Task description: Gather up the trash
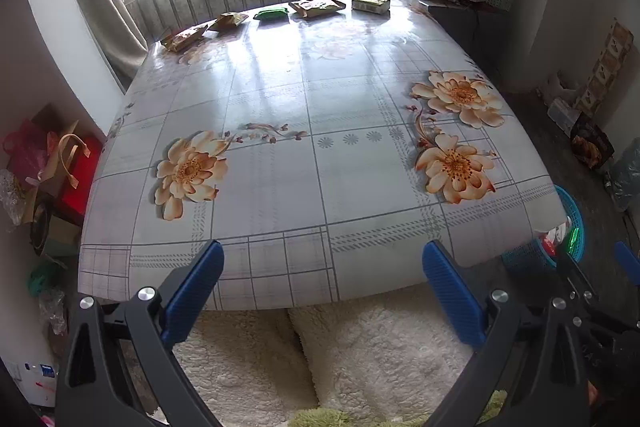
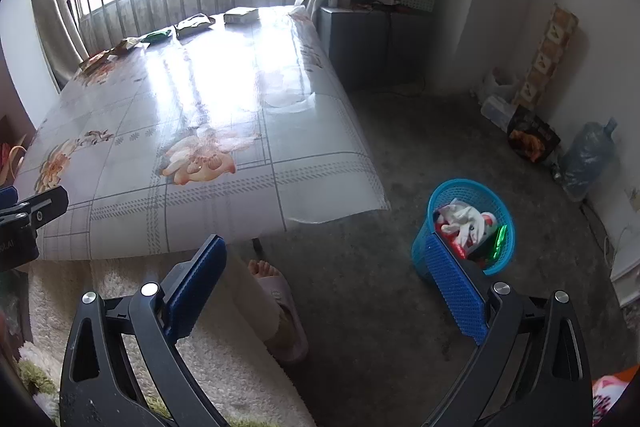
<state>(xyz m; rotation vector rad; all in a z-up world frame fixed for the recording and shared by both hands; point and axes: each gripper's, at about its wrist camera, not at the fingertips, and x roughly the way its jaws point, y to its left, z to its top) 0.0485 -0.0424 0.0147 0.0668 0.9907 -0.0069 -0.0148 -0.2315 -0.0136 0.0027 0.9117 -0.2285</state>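
Now the floral surface (image 1: 280, 187) is bare except for five packets in a row along its far edge, well away from both tools. The blue basket (image 2: 472, 195) stands on the floor to the right, already holding trash. Both the left hand-held gripper (image 1: 322, 291) and right hand-held gripper (image 2: 326, 287) gape wide, empty. Best reach for the green packet (image 1: 273, 13), whose long axis runs left-right, closing across its short side.

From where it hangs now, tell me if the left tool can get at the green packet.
Probably not yet. The left tool, open, hangs over the table's near edge, and the green packet lies at the far edge. The tabletop between looks bare; only the reach is lacking.
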